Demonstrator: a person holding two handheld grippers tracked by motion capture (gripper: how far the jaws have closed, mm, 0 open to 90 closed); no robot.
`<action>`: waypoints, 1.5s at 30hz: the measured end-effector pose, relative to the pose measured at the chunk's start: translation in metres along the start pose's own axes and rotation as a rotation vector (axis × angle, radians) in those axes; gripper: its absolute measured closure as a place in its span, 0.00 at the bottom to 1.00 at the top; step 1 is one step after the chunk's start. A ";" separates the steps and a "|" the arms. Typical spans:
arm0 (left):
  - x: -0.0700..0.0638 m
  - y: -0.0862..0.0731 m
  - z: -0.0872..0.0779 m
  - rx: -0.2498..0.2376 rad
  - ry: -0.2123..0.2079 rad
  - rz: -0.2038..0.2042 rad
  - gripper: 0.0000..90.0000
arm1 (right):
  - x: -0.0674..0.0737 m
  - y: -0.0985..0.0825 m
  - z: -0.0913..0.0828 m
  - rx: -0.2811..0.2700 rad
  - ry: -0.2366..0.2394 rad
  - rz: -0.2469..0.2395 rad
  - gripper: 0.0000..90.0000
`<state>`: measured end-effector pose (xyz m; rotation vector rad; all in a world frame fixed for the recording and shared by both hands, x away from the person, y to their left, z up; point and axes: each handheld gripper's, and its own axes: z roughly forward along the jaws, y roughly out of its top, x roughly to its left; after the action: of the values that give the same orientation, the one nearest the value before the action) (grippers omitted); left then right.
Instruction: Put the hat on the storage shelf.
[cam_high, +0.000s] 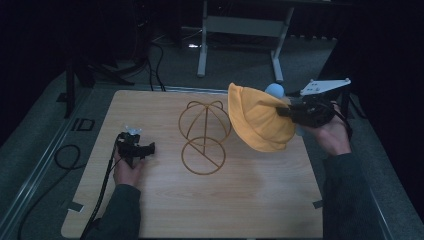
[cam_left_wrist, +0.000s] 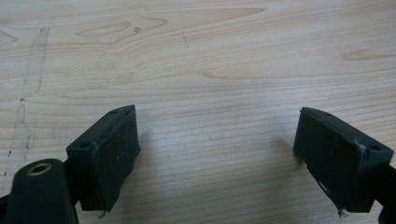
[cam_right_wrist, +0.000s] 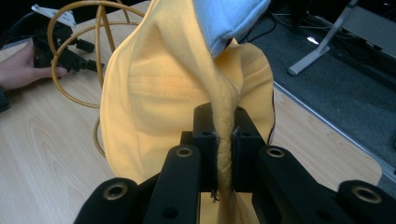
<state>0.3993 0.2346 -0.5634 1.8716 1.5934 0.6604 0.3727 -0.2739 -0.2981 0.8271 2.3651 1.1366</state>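
R gripper (cam_right_wrist: 223, 140) is clamped on a yellow hat (cam_high: 257, 120), held above the worktop (cam_high: 165, 200) beside a gold wire stand (cam_high: 204, 137). L gripper (cam_left_wrist: 217, 158) rests on the worktop, jaws wide apart w/ nothing between.

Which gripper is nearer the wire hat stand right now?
Left, narrowly. The left gripper rests open on the table just left of the wire hat stand; the right gripper holds the yellow hat up on its right.

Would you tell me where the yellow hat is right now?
In the high view the yellow hat hangs from the right hand-held gripper, above the table's right side, beside the wire stand.
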 end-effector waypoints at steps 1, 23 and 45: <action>0.000 0.000 0.000 0.000 0.000 0.000 0.16 | 0.001 0.001 0.000 -0.003 0.004 -0.002 0.93; 0.000 0.000 0.000 0.000 0.000 0.000 0.16 | 0.018 0.029 0.009 -0.023 0.045 -0.052 0.93; 0.000 0.000 0.000 0.001 -0.002 0.004 0.16 | 0.032 0.049 0.028 0.008 0.052 -0.105 0.93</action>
<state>0.3993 0.2346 -0.5634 1.8757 1.5894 0.6594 0.3812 -0.2124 -0.2785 0.6752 2.4257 1.1197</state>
